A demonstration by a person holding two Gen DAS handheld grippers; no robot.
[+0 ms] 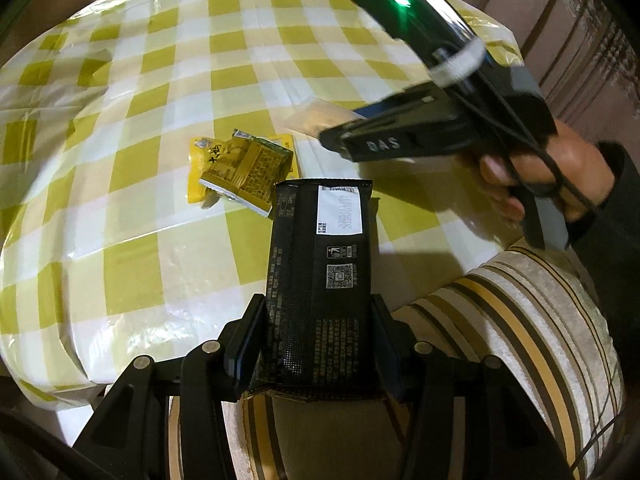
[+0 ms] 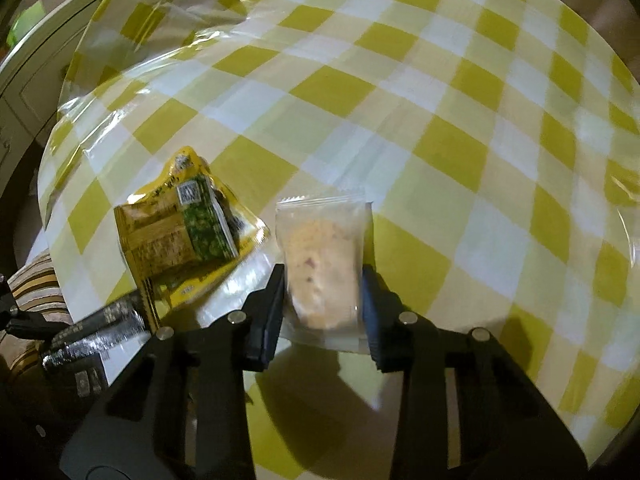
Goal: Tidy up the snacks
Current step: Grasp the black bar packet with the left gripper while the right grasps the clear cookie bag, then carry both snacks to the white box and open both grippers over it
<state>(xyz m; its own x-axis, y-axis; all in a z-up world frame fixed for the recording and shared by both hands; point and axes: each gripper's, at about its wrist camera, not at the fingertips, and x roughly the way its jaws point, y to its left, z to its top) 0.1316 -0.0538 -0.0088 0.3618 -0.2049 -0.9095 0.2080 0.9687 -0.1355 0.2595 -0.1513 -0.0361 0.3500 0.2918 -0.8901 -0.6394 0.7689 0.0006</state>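
Note:
My left gripper (image 1: pixel 318 312) is shut on a black snack packet (image 1: pixel 320 264) with a white label, held above the near table edge. My right gripper (image 2: pixel 324 280) is shut on a clear packet holding a pale biscuit (image 2: pixel 322 264), held just above the cloth. A pile of yellow and green snack packets (image 1: pixel 244 168) lies mid-table; in the right wrist view the pile (image 2: pixel 180 228) is just left of my right gripper. The right gripper body (image 1: pixel 440 128) shows in the left wrist view, right of the pile. The black packet (image 2: pixel 92 328) shows at the lower left of the right wrist view.
The round table wears a yellow-and-white checked plastic cloth (image 1: pixel 200 60) that also fills the right wrist view (image 2: pixel 440 120). A striped cushion (image 1: pixel 520 320) sits at the near right edge. White cabinet doors (image 2: pixel 28 80) stand beyond the table's far left.

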